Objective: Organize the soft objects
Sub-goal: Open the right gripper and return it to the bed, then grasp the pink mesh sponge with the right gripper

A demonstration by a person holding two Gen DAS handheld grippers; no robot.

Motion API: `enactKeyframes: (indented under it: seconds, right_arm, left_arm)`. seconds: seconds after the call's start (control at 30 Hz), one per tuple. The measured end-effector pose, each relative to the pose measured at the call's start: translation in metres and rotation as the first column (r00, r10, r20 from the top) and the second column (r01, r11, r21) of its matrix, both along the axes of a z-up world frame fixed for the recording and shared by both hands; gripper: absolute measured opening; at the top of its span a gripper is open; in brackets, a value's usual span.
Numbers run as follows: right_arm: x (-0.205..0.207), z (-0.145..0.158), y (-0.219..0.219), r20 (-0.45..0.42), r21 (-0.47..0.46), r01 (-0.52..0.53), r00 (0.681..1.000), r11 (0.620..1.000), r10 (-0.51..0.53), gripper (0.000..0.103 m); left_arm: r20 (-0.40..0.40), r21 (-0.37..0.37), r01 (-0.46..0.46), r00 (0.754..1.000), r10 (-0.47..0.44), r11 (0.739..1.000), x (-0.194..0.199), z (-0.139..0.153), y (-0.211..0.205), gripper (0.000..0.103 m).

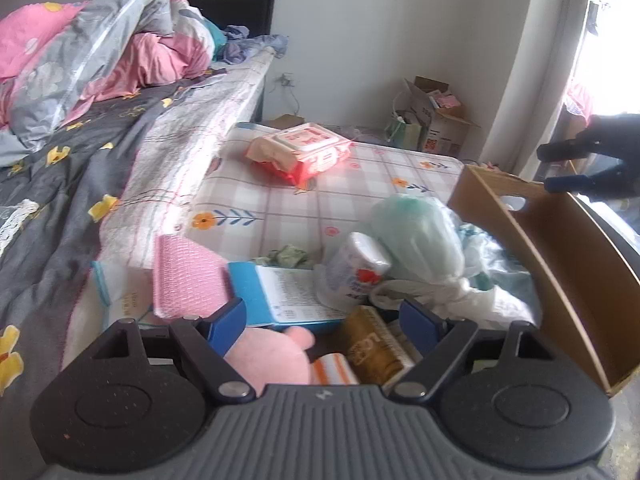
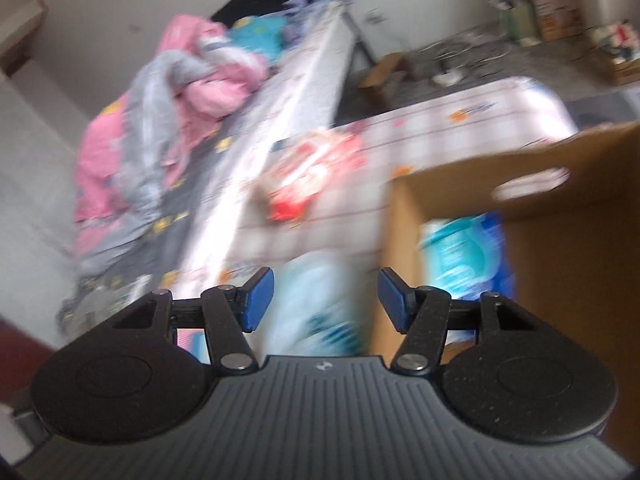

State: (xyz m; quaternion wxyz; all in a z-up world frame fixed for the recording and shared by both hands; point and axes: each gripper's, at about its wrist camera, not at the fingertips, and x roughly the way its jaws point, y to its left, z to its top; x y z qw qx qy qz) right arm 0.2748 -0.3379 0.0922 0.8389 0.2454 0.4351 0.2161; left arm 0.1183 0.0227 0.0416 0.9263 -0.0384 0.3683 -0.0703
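My left gripper (image 1: 324,320) is open wide above a heap of soft goods on the checked tablecloth (image 1: 360,196). A pink plush (image 1: 272,360) lies under its left finger, beside a pink cloth (image 1: 188,280), a blue box (image 1: 288,296) and a gold pack (image 1: 370,344). A white roll (image 1: 358,264) and a green bag (image 1: 416,236) lie just beyond. My right gripper (image 2: 326,300) is open and empty, high beside the cardboard box (image 2: 560,240); a blue pack (image 2: 464,248) lies inside. That view is blurred. The right gripper (image 1: 560,166) also shows over the cardboard box (image 1: 560,280).
A red wipes pack (image 1: 304,152) lies at the far end of the table. The bed (image 1: 60,184) with a pink and grey quilt (image 1: 100,40) runs along the left. Open cartons (image 1: 436,120) stand on the floor by the wall.
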Motion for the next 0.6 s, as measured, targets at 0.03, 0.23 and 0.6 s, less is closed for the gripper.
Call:
enactKeyframes:
  seconds: [0.03,0.23,0.6]
  right_arm:
    - [-0.006,0.001,0.01,-0.005,0.032,-0.018,1.0,0.999,0.018,0.057]
    - [-0.031,-0.021,0.079,-0.082,0.242,-0.077,0.992,0.967,0.099,0.056]
    - [-0.028,-0.085,0.155,-0.239,0.367,-0.036,0.962,0.93,0.132,0.054]
  left_arm:
    - [-0.004,-0.001,-0.009,1.0,0.009,1.0,0.001,-0.001,0.004,0.084]
    - [-0.099,-0.037,-0.073,0.993,0.069,0.997,0.031,-0.007,0.032,0.07]
    - [-0.318,-0.107,-0.093,0.946,0.054,0.99,0.114,-0.035,0.054,0.052]
